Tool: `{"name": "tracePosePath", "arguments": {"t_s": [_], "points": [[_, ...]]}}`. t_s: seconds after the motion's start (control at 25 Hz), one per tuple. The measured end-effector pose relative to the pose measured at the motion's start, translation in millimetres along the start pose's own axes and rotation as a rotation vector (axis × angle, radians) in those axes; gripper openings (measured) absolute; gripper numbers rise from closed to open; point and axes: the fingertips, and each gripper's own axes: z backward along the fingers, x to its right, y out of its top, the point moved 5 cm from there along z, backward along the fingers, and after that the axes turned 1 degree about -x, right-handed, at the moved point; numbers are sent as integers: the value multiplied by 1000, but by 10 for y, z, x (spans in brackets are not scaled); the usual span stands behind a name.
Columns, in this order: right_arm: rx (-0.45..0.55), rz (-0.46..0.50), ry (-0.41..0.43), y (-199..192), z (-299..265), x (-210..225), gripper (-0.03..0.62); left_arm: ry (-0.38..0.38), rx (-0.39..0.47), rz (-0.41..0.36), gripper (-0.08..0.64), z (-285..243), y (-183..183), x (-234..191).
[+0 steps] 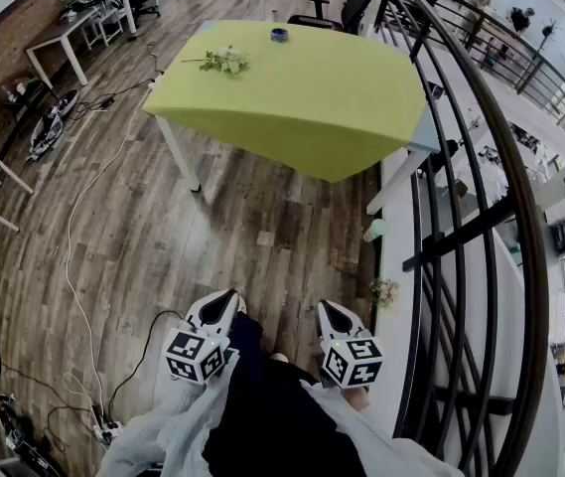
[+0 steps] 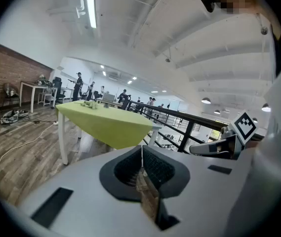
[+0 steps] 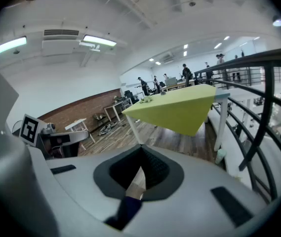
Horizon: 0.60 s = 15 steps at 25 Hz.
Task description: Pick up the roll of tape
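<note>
In the head view, what appears to be the roll of tape (image 1: pixel 279 35), a small dark ring, lies at the far edge of the green surface (image 1: pixel 302 107), near a sprig of flowers (image 1: pixel 224 60). The left gripper (image 1: pixel 224 302) and right gripper (image 1: pixel 334 312) hang by the person's body, well apart from it.

In the left gripper view, the jaws are clenched on nothing.

In the right gripper view, the jaws are likewise clenched and empty. Approach, grasp and lift are all left to do.

No readable text, labels or numbers, only coded square markers on the left cube (image 1: pixel 195 355) and right cube (image 1: pixel 353 362)
</note>
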Motion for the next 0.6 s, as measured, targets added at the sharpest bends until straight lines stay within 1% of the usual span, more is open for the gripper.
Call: {"name": "tracePosePath", "arguments": {"t_s": [0.08, 0.16, 0.32, 0.44, 0.6], "points": [[10, 16, 6, 18, 28, -28, 8, -29, 6, -28, 21, 4, 9, 108], [28, 13, 2, 38, 61, -44, 9, -43, 7, -45, 21, 18, 1, 178], [65, -6, -9, 93, 139, -51, 9, -45, 14, -49, 21, 56, 13, 210], [83, 3, -18, 131, 197, -43, 9, -43, 29, -66, 21, 74, 78, 216], [111, -24, -26, 146, 257, -17, 9, -52, 30, -95, 21, 67, 125, 250]]}}
